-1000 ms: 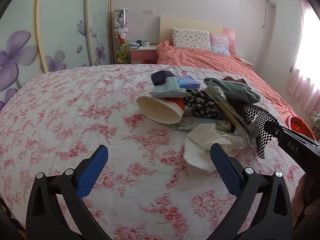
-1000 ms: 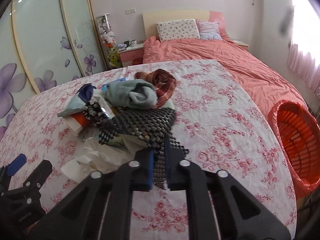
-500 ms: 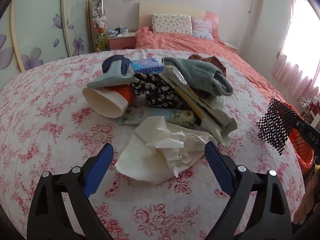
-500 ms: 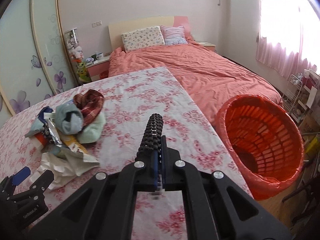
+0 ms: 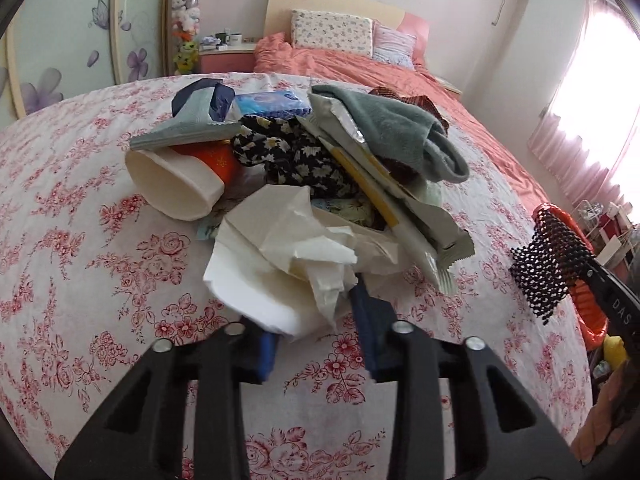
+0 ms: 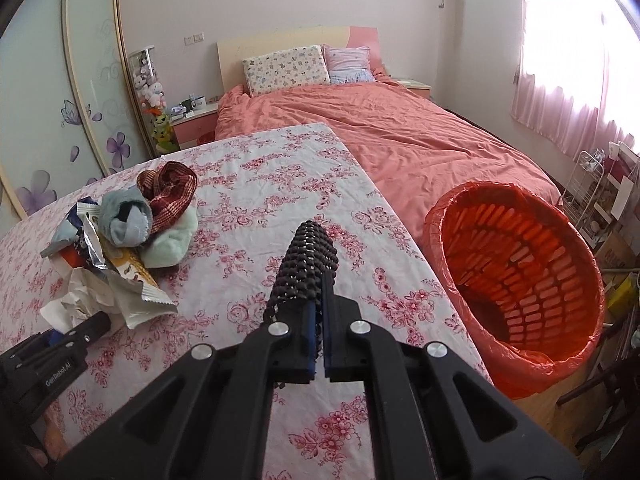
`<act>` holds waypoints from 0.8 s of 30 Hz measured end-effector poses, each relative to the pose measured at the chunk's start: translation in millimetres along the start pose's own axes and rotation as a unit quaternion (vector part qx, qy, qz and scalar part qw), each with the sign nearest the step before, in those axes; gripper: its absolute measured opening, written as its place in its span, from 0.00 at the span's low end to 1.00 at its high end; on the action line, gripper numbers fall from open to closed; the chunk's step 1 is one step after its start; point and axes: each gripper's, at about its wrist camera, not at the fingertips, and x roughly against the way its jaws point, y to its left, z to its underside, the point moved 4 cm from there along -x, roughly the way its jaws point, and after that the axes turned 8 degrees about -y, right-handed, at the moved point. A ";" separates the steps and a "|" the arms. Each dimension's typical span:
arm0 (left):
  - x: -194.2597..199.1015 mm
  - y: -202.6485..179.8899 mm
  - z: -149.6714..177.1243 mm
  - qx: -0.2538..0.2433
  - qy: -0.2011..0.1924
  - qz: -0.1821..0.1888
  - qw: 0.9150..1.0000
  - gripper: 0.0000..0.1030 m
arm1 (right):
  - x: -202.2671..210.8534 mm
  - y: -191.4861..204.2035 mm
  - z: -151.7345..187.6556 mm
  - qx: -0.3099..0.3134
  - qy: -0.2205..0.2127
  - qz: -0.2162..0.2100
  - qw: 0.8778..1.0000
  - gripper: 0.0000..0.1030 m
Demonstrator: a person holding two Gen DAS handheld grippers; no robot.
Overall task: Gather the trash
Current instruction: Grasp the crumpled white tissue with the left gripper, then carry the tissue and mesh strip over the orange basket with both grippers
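Nearest the left camera, the left gripper (image 5: 316, 334) is now closed in around the crumpled white tissue (image 5: 280, 256), where half a second ago its fingers were spread wide with the tissue just lying between them. Whether the tissue is actually pinched yet can't be told, since the paper hides the fingertips, but contact looks made.

Over on the right, the right gripper (image 6: 318, 344) is kept clamped on the black mesh net (image 6: 306, 268), which has been carried off the pile and is now held up over the flowered tablecloth (image 6: 256, 184), pointed toward the orange bin (image 6: 516, 256) just past the table edge.

So probably two pieces are being handled at once: the net is nearly ready to be dropped, the tissue about to be lifted.

Further back, a paper cup (image 5: 176, 184), wrappers and a grey sock (image 5: 400, 132) are left in the heap.
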 end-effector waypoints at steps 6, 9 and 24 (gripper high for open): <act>11.5 2.4 -6.0 -0.012 -0.021 -0.004 1.000 0.22 | 5.4 -2.1 -1.3 0.002 -0.003 0.002 1.000 0.04; 19.7 3.3 -10.9 -0.018 -0.033 -0.011 0.999 0.21 | 9.6 -2.6 -2.2 0.001 -0.005 0.001 1.000 0.04; 67.5 -0.8 -31.9 -0.018 -0.086 -0.014 0.996 0.21 | 55.7 -17.9 -19.6 -0.014 -0.044 -0.012 0.999 0.04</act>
